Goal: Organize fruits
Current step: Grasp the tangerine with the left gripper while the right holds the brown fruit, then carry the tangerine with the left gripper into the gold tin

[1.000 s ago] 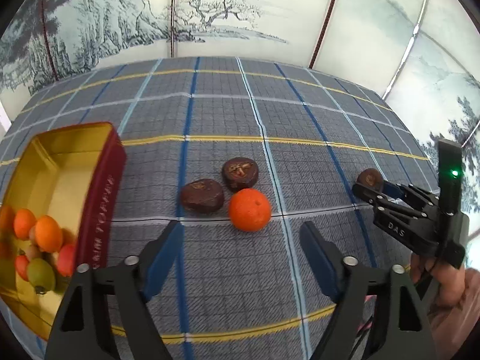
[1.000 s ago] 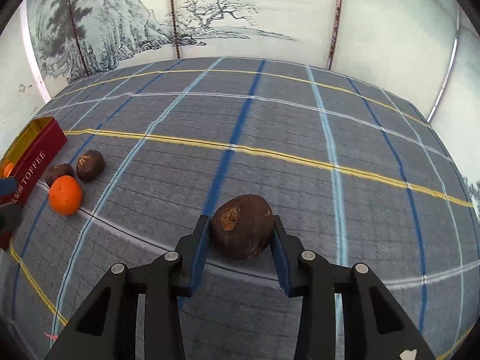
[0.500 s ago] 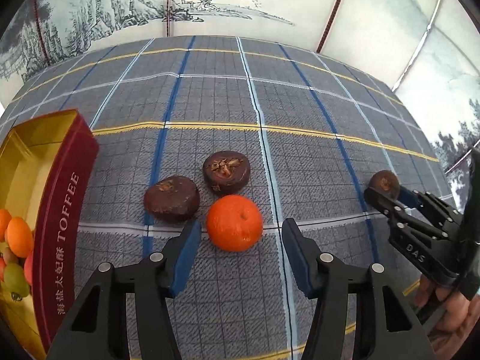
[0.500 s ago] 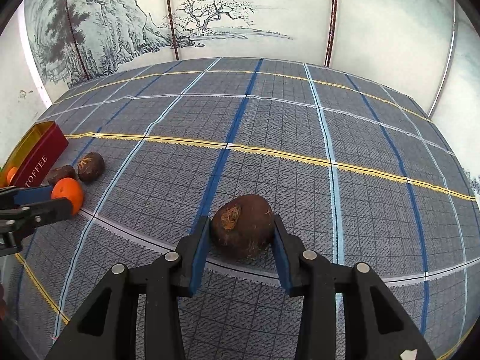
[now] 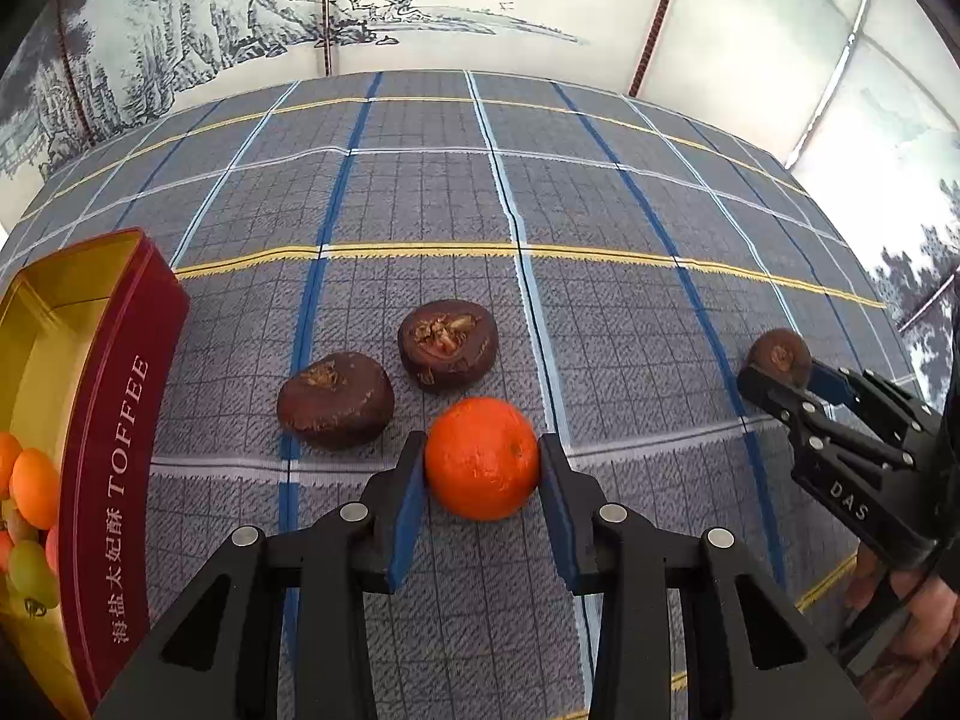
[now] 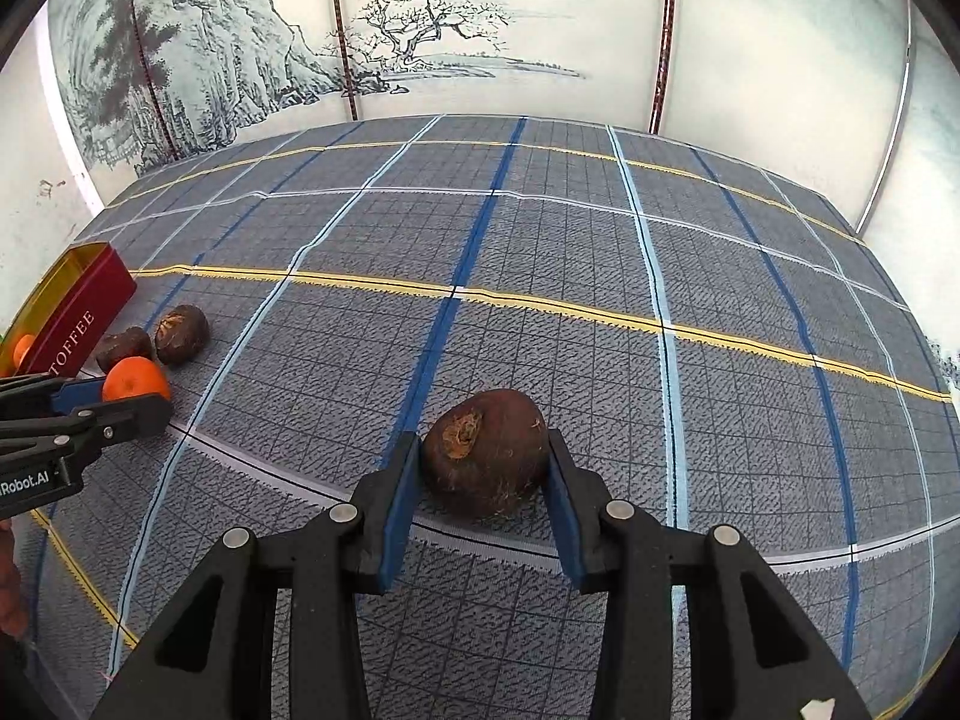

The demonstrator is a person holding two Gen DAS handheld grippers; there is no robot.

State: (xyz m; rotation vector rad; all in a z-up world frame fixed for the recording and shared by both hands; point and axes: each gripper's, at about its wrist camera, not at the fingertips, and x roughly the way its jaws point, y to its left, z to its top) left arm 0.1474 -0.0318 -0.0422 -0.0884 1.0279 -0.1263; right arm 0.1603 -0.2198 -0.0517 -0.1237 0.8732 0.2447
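clamping orange [image 5: 482, 457], chestnut [image 6: 485, 451]

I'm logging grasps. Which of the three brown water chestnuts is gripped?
The lone water chestnut on the right, pinched by the right gripper. The other two lie free beside the orange.

Grey plaid tablecloth [image 5: 600, 210] with blue, white and yellow stripes, ink-landscape screen panels [image 6: 420, 48] behind
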